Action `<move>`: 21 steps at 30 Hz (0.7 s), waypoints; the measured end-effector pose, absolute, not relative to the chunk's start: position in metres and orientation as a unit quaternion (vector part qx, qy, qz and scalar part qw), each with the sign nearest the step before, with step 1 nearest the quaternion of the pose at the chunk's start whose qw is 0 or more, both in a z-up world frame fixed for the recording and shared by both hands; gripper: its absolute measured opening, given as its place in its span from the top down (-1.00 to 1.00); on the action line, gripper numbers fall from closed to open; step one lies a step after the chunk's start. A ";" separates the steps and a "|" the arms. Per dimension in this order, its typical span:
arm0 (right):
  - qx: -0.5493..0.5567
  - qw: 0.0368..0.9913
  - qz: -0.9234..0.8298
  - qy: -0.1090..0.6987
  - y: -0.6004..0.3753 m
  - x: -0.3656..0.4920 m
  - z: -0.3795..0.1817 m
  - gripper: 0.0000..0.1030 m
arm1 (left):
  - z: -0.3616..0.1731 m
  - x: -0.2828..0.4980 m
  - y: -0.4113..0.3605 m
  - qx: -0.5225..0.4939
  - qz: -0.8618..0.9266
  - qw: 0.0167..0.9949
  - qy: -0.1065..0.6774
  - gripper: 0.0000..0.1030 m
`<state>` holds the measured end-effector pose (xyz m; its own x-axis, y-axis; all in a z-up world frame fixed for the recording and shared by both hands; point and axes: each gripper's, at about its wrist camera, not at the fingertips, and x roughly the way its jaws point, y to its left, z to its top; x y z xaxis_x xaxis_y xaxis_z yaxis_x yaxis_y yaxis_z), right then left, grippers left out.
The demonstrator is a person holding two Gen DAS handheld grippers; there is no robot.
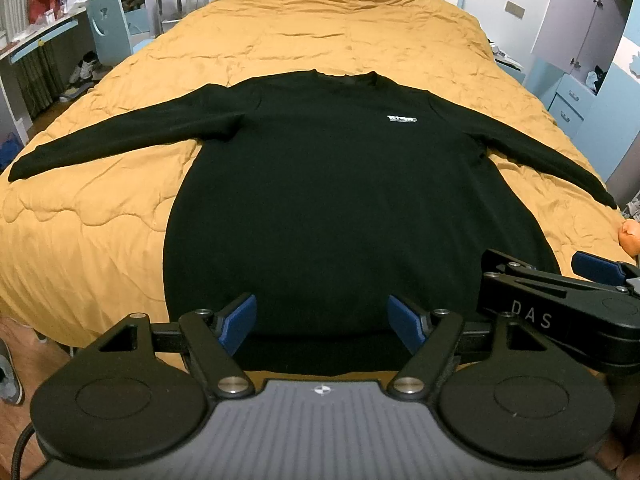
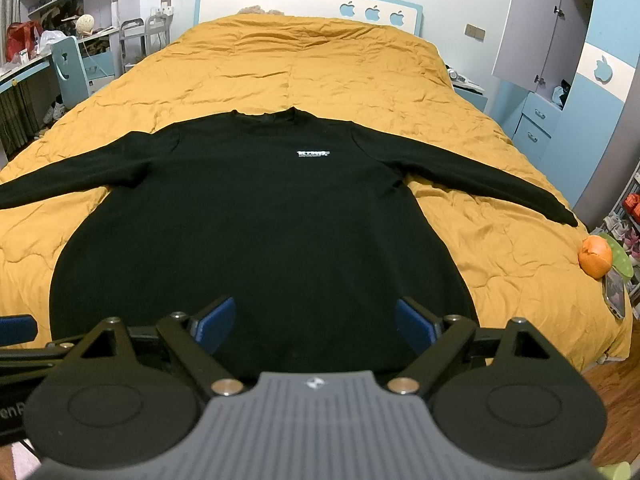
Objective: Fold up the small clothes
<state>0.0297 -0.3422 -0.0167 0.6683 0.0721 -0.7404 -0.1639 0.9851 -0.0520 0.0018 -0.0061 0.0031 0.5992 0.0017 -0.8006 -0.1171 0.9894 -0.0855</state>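
A black long-sleeved top [image 1: 340, 200] with a small white chest logo lies flat, face up, on the orange quilt [image 1: 100, 240], both sleeves spread out to the sides. It also shows in the right wrist view [image 2: 260, 220]. My left gripper [image 1: 322, 322] is open and empty, above the hem near its middle. My right gripper [image 2: 314, 322] is open and empty, also above the hem. The right gripper shows at the right edge of the left wrist view [image 1: 560, 280], beside the left one.
The quilt [image 2: 480, 240] covers a wide bed with a blue and white headboard [image 2: 312, 4]. An orange fruit [image 2: 595, 257] and a phone [image 2: 615, 294] lie at the bed's right edge. A desk and blue chair [image 2: 70, 66] stand at the left, blue drawers [image 2: 534, 124] at the right.
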 end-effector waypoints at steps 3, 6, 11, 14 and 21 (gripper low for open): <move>-0.057 0.911 0.065 0.403 -0.342 0.030 -0.017 -0.61 | -0.002 0.001 -0.004 -0.065 0.033 0.891 0.448 -0.70; -0.057 0.911 0.065 0.403 -0.343 0.030 -0.017 -0.61 | -0.003 0.000 -0.005 -0.066 0.033 0.891 0.449 -0.70; -0.057 0.911 0.065 0.404 -0.342 0.029 -0.019 -0.61 | -0.004 0.001 -0.004 -0.065 0.033 0.890 0.449 -0.69; -0.057 0.911 0.065 0.404 -0.342 0.030 -0.019 -0.61 | -0.004 0.001 -0.004 -0.066 0.033 0.890 0.450 -0.69; -0.058 0.909 0.065 0.408 -0.341 0.031 -0.023 -0.61 | -0.007 0.001 -0.002 -0.068 0.033 0.888 0.453 -0.69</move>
